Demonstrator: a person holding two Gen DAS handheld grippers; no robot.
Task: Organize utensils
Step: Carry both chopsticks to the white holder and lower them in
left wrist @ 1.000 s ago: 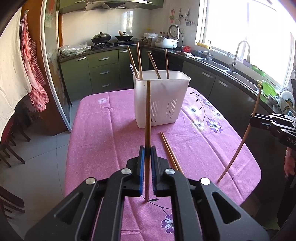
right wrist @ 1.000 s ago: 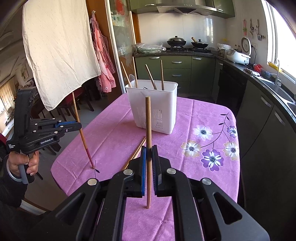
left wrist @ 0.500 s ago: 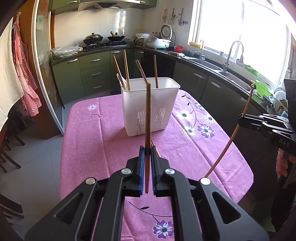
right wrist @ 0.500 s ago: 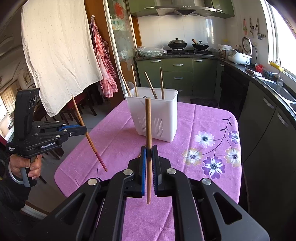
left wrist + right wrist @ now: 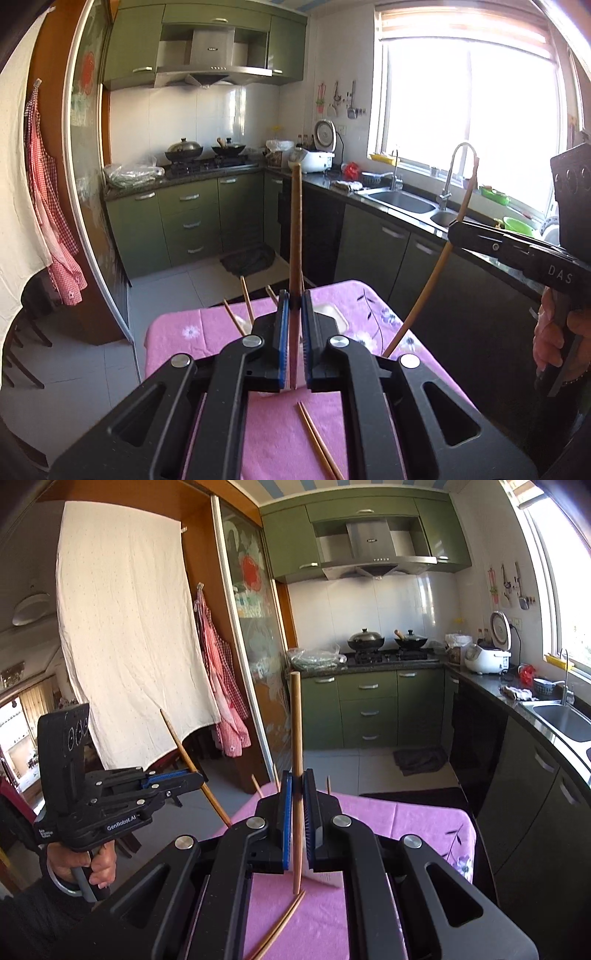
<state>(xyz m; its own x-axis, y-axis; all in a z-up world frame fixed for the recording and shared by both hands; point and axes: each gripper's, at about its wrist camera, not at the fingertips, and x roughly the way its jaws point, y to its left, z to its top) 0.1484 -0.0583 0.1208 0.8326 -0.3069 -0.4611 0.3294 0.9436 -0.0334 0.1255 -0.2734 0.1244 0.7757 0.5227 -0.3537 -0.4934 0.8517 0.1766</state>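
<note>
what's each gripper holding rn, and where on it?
Left gripper is shut on a chopstick, pinched low on the shaft, near the bottom end. Right gripper is shut on another chopstick, also gripped low.

The left wrist camera is sitting just behind its own tongs (image 5: pixel 293 332), looking along them slightly downward over the pink table (image 5: pixel 177 332) toward the stove (image 5: pixel 207 162) and the sink (image 5: pixel 402 201), with the other tongs (image 5: pixel 465 230) showing at its right edge. The right wrist camera is looking the same way from just behind its tongs (image 5: pixel 297 812), a little further right, catching the left tongs (image 5: pixel 192 777) at its left edge. Both views are sharing the table, the stove, the green cabinets (image 5: pixel 369 712) and the loose chopsticks (image 5: pixel 284 923) lying close below.
</note>
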